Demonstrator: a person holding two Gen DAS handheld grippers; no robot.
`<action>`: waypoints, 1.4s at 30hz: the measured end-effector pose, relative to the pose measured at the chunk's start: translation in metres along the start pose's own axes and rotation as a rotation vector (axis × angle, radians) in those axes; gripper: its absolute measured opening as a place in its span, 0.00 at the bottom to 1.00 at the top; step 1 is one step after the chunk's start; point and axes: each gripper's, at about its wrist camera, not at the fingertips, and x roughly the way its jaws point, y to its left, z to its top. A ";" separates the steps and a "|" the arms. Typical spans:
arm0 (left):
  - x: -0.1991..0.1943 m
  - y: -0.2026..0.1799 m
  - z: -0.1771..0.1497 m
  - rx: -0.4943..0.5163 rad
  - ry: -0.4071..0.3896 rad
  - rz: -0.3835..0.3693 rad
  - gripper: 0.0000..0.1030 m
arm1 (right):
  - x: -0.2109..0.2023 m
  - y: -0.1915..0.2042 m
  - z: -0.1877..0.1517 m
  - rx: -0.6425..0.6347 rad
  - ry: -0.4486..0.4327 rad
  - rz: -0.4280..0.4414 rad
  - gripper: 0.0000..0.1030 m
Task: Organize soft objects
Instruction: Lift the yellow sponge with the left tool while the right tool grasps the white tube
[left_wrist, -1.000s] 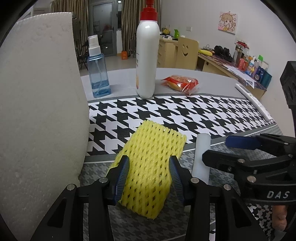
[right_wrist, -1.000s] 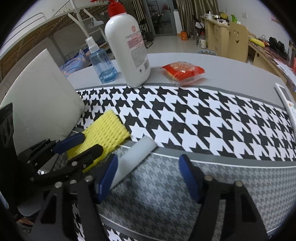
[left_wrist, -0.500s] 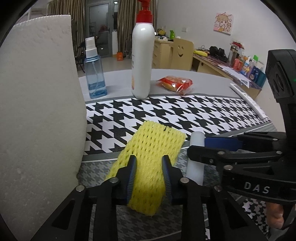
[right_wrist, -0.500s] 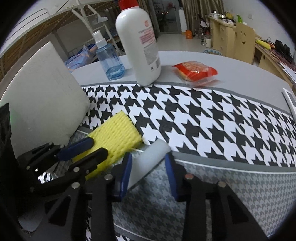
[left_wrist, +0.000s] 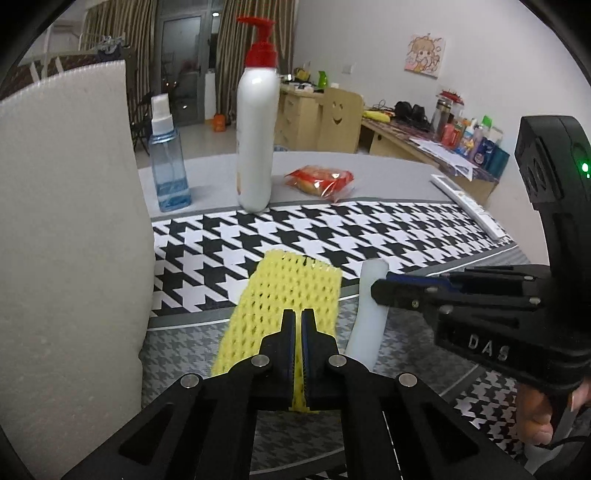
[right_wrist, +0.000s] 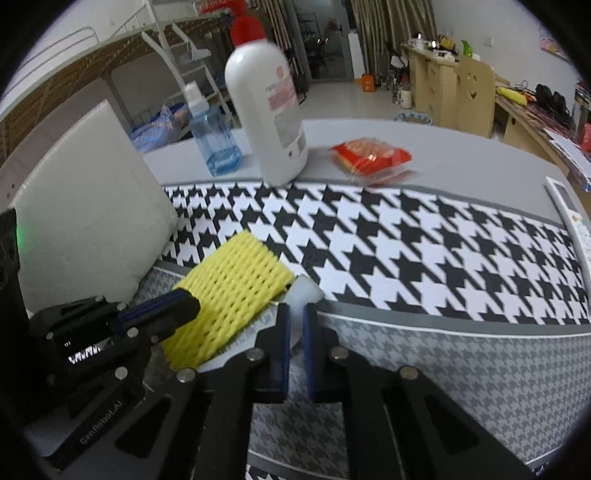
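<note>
A: What is the left gripper (left_wrist: 298, 321) doing?

B: Its blue-padded jaws are pinching the near end of the yellow foam mesh sleeve (left_wrist: 291, 291), squeezing it thin between the pads. The sleeve is lying on the houndstooth-patterned table mat (left_wrist: 369, 236), crossing the grey stripe between the large black-and-white checks and the finer grey ones.

A: And the right gripper (right_wrist: 294, 325)?

B: It is clamping the white foam tube (right_wrist: 303, 294), which is lying just beside the yellow sleeve, on its right. In the left wrist view the tube (left_wrist: 369, 306) is running alongside the sleeve, with the right gripper's (left_wrist: 384, 290) black fingers crossing over it from the right. I cannot tell whether the tube and sleeve are touching.

A: Whose hand is showing?

B: Part of a person's hand (left_wrist: 535, 413) is wrapping the right gripper's handle at the lower right edge.

A: What else is sitting around?

B: A large white foam block (left_wrist: 66, 240) is standing upright at the left, right next to the sleeve. Farther back, a clear blue spray bottle (left_wrist: 168, 162), a tall white pump bottle with a red top (left_wrist: 256, 133) and a red-wrapped snack packet (left_wrist: 321, 179) are standing or lying on the plain grey part of the table, well apart from both grippers.
</note>
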 end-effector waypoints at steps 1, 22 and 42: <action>-0.002 -0.002 0.000 0.003 -0.006 -0.005 0.03 | -0.004 -0.002 0.000 0.005 -0.010 -0.002 0.09; 0.015 -0.005 -0.004 0.048 0.051 0.053 0.60 | -0.049 -0.014 -0.007 0.040 -0.126 -0.040 0.09; 0.022 0.002 -0.006 0.064 0.051 0.177 0.18 | -0.064 -0.010 -0.015 0.047 -0.155 -0.024 0.09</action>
